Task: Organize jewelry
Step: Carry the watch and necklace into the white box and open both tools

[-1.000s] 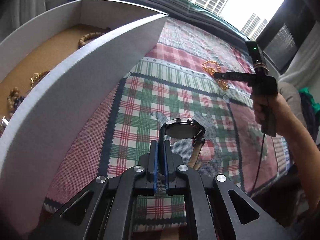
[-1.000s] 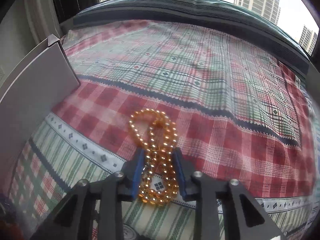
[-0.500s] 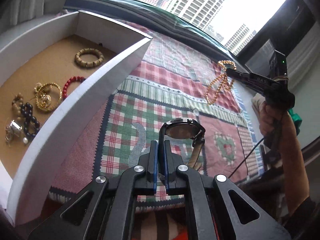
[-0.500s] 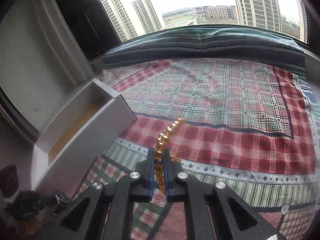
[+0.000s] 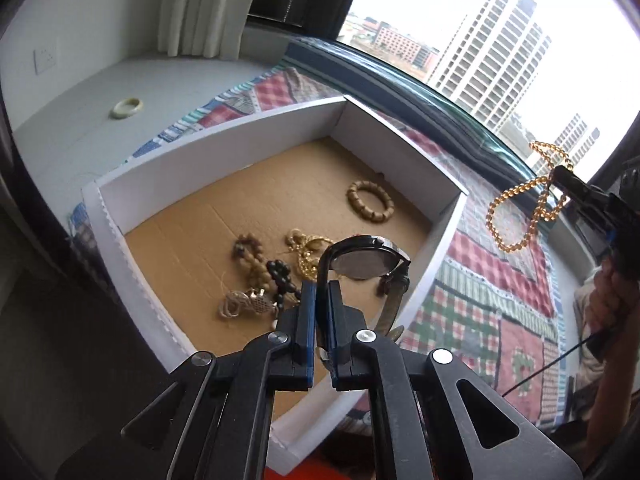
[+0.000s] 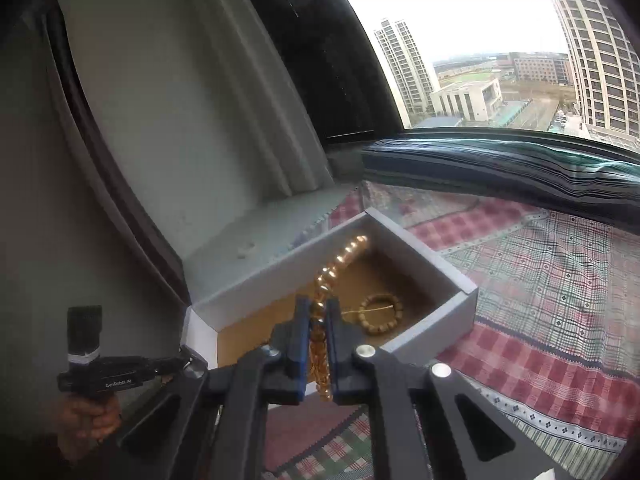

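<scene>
My left gripper (image 5: 319, 292) is shut on the strap of a black wristwatch (image 5: 368, 261), held in the air above the near wall of a white box (image 5: 224, 148) with a brown floor. Inside the box lie a wooden bead bracelet (image 5: 370, 200), a gold chain (image 5: 306, 248), dark beads (image 5: 280, 274) and a silver piece (image 5: 248, 302). My right gripper (image 6: 319, 312) is shut on a gold bead necklace (image 6: 340, 258), which hangs in loops (image 5: 520, 204) above the cloth to the right of the box (image 6: 432, 264).
A patchwork plaid cloth (image 5: 500, 300) covers the ledge under the box, with a dark rolled cushion (image 6: 500, 172) along the window. A pale jade bangle (image 5: 127, 107) lies on the grey sill at the far left. A hand (image 5: 612, 300) grips the right tool.
Both grippers rose and swung toward the box. The right one closed on the gold bead necklace and lifted it off the cloth. The watch now hangs over the box's near wall.
</scene>
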Tool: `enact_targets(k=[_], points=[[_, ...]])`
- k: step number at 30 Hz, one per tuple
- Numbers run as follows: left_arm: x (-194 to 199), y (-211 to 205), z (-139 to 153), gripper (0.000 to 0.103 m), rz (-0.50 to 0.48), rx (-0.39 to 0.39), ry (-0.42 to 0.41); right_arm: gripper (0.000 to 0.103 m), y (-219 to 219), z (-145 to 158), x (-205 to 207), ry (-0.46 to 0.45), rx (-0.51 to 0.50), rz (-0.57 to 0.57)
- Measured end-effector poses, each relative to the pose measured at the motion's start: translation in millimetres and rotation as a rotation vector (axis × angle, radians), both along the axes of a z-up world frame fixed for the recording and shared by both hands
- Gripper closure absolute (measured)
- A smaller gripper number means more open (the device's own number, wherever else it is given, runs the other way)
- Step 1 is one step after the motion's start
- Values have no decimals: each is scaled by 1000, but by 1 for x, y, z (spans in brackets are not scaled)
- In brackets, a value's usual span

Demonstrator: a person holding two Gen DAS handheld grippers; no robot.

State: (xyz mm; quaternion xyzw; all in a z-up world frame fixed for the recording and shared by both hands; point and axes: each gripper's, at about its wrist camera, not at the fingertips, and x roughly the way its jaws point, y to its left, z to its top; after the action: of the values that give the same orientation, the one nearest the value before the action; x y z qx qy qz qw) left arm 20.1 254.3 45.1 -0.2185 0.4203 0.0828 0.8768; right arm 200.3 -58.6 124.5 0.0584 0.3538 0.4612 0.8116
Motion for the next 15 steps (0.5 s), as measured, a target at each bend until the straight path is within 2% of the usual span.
enact_targets(k=[4, 7, 12, 15], points=[[2, 12, -22, 100, 20, -31, 44, 95, 62, -14, 5, 32, -29, 72], [10, 10, -31, 100, 0, -37, 62, 95, 101, -23, 3, 27, -82, 100], [30, -3, -45, 99, -45, -41, 84, 95, 155, -47, 10, 3, -238, 117], [37, -6, -53, 97, -33, -28, 90, 95, 181, -68, 18, -17, -317, 110]])
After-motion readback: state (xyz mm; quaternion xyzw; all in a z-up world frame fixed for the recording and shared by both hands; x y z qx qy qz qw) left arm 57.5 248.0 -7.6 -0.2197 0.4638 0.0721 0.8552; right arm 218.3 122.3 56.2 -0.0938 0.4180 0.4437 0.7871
